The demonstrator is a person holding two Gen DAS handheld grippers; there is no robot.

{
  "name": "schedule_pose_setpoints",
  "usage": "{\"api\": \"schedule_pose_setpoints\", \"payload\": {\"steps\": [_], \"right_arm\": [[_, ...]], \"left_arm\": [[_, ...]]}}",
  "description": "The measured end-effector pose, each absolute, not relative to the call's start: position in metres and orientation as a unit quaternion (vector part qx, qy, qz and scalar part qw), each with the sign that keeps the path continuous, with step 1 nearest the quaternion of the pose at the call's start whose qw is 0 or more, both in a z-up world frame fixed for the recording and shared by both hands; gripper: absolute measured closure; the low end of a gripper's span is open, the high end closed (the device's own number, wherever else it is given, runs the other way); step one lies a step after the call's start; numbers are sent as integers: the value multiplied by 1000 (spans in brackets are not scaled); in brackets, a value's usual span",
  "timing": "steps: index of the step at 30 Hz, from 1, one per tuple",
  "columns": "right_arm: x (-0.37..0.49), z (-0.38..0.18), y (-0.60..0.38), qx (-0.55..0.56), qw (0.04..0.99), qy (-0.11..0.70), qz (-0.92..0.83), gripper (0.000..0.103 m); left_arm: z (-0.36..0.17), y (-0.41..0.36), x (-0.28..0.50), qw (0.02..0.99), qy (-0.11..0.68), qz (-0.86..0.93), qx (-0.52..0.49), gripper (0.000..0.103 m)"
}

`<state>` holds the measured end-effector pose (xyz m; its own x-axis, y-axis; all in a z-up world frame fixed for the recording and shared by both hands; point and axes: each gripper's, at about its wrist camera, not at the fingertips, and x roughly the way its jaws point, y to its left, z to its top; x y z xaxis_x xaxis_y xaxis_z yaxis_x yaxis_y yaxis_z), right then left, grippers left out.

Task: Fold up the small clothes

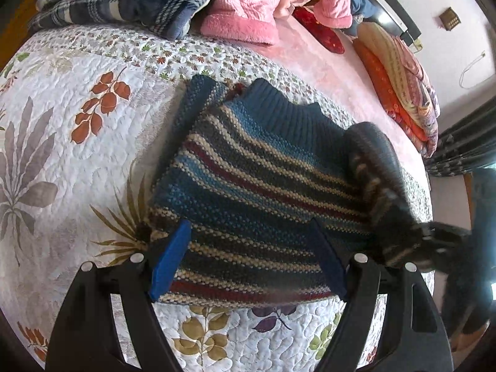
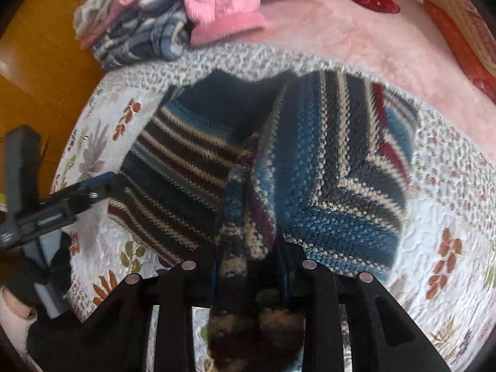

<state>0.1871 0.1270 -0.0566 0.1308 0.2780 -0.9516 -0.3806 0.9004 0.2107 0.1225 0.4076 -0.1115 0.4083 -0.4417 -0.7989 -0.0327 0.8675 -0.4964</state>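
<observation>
Striped knitted sweater [image 1: 248, 179] spread on the floral quilt [image 1: 77, 155] covering the bed. Left gripper [image 1: 248, 266] spread wide, blue fingers [image 1: 172, 260] resting over the sweater's near hem, gripping nothing. Right gripper [image 2: 249, 266] clamped on a bunched sleeve [image 2: 245, 223], lifted and blurred above the sweater body. Plaid blanket [image 1: 124, 0] and pink garment [image 1: 248, 6] piled beyond the quilt.

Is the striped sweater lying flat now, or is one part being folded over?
Partly folded: the right tongs grip one side of the striped sweater, lifted over its body. The left tongs are open.
</observation>
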Motion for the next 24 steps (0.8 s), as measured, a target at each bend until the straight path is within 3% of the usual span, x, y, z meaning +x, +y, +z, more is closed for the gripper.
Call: {"api": "schedule_pose_setpoints", "payload": {"steps": [5, 9, 15, 20, 24], "right_arm": [[188, -80, 138, -34, 744, 633, 209, 71], [189, -82, 140, -4, 740, 637, 216, 57], [191, -78, 131, 49, 737, 636, 223, 55], [187, -46, 91, 182, 732, 603, 261, 54], [164, -13, 58, 172, 754, 588, 238, 54]], "left_arm": [[-107, 409, 124, 809, 524, -129, -232, 26], [-103, 410, 123, 809, 521, -133, -237, 26], [-101, 412, 124, 807, 519, -138, -244, 26], [-101, 405, 124, 800, 526, -153, -247, 26], [-99, 393, 123, 791, 530, -180, -246, 24]]}}
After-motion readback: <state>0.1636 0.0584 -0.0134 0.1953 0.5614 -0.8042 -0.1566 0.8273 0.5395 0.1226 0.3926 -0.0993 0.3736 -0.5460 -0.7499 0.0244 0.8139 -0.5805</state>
